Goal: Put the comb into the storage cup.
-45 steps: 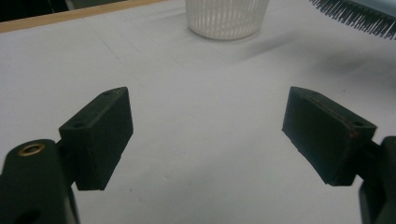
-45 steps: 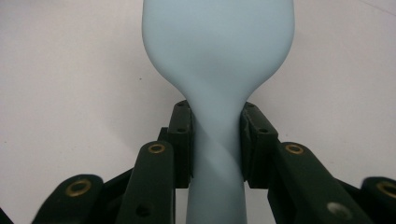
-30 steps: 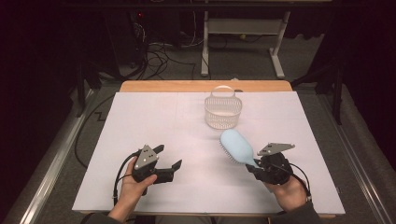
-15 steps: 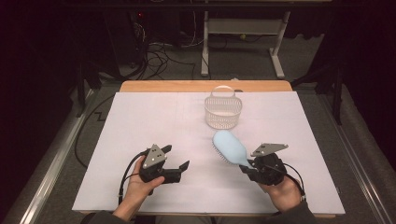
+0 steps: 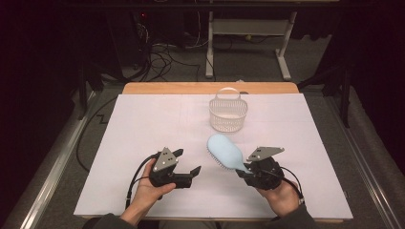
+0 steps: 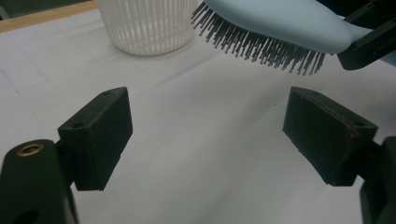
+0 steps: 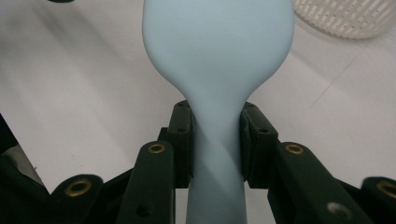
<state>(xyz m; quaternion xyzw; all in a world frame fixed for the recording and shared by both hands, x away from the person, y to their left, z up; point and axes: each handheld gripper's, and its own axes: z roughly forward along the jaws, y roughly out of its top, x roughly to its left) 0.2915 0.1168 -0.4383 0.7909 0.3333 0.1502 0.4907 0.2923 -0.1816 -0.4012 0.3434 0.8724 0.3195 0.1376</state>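
White-covered desk [image 5: 143, 124] is carrying a white slotted plastic basket [image 5: 228, 113]. Right tongs [image 5: 246, 168] are clamping the handle of a pale blue oval plastic hairbrush [image 5: 224, 151], raised above the desk near the basket. Left tongs [image 5: 190, 167] are standing wide, holding nothing.

Left claw [image 5: 187, 164]: matte black body, blocky black jaws w/ brass-rimmed screw holes, grey 3-cornered plate on top, black cable looping off the back. Right claw [image 5: 244, 170]: same build, grey plate, black cable, brass screw holes. Dark sleeves at both wrists.
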